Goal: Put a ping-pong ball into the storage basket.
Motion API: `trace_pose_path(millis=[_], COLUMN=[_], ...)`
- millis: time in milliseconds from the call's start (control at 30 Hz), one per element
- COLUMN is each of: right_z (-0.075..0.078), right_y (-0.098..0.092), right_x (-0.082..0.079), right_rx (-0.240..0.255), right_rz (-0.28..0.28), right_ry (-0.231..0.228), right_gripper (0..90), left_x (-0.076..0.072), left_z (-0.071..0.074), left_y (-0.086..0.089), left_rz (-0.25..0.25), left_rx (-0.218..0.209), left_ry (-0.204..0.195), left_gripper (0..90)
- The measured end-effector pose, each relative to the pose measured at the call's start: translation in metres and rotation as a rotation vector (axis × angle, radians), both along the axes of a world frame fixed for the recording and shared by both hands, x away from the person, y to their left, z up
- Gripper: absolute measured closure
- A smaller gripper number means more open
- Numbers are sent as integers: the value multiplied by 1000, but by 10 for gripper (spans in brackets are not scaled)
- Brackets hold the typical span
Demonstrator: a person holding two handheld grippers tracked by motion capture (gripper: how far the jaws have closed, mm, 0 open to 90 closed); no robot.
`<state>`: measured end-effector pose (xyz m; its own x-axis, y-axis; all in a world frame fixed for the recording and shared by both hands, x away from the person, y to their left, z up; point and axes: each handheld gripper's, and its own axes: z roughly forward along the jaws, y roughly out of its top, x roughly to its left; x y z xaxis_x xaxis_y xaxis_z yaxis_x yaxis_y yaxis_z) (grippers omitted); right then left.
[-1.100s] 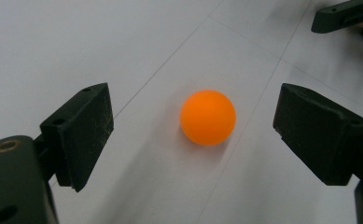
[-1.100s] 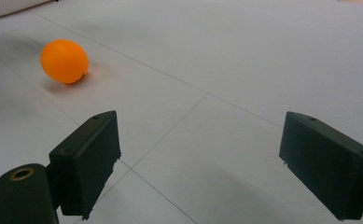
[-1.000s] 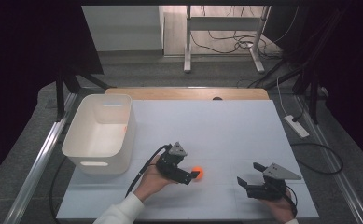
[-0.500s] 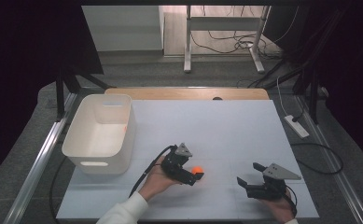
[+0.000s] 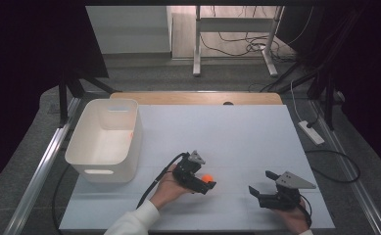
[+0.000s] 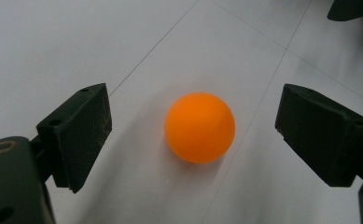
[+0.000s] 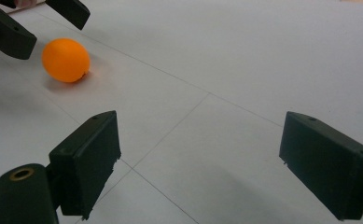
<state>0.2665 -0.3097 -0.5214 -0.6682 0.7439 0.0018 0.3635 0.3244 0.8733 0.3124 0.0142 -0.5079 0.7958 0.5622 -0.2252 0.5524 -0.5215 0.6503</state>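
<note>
Got my left tongs (image 5: 206, 182) spread wide near the middle; my right tongs (image 5: 259, 192) sit near-right, jaws gaping too.

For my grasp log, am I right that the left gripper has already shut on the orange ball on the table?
Not quite: the left gripper is open. The left gripper view shows its jaws standing apart on either side of the orange ball, with gaps on both sides. The ball does rest on the table.

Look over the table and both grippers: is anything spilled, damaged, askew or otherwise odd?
Nothing stands out. The orange ball sits whole on the white table between the open jaws of the left gripper, touching neither. The white bin stands upright, and the right gripper is open over bare tabletop.
</note>
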Motion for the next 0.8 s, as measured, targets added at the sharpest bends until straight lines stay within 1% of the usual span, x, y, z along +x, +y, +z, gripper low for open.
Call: trace_pose_path(millis=[100, 300, 467, 567, 667, 733, 767, 800], right_z=[0, 0, 0, 0, 0, 0, 0, 0], right_y=[0, 0, 0, 0, -1, -1, -1, -1], right_x=[0, 0, 0, 0, 0, 0, 0, 0], right_rx=[1, 0, -1, -3, -1, 0, -1, -2], right_rz=[0, -1, -2, -2, -3, -3, -3, -2], right_ry=[2, 2, 2, 0, 0, 0, 0, 0], right_gripper=[120, 120, 120, 120, 120, 120, 120, 120], left_x=[2, 3, 2, 0, 0, 0, -1, -1], left_z=[-3, -6, -7, -8, -9, -9, -9, -8], left_y=[-2, -4, -6, -8, -9, -10, -10, -10], left_rz=[-7, -24, -28, -42, -55, -61, -65, -65], left_rx=[17, 29, 26, 25, 30, 37, 51, 53], left_ry=[10, 18, 6, 2, 11, 13, 10, 9], left_gripper=[128, 149, 192, 249, 310, 357, 357, 387])
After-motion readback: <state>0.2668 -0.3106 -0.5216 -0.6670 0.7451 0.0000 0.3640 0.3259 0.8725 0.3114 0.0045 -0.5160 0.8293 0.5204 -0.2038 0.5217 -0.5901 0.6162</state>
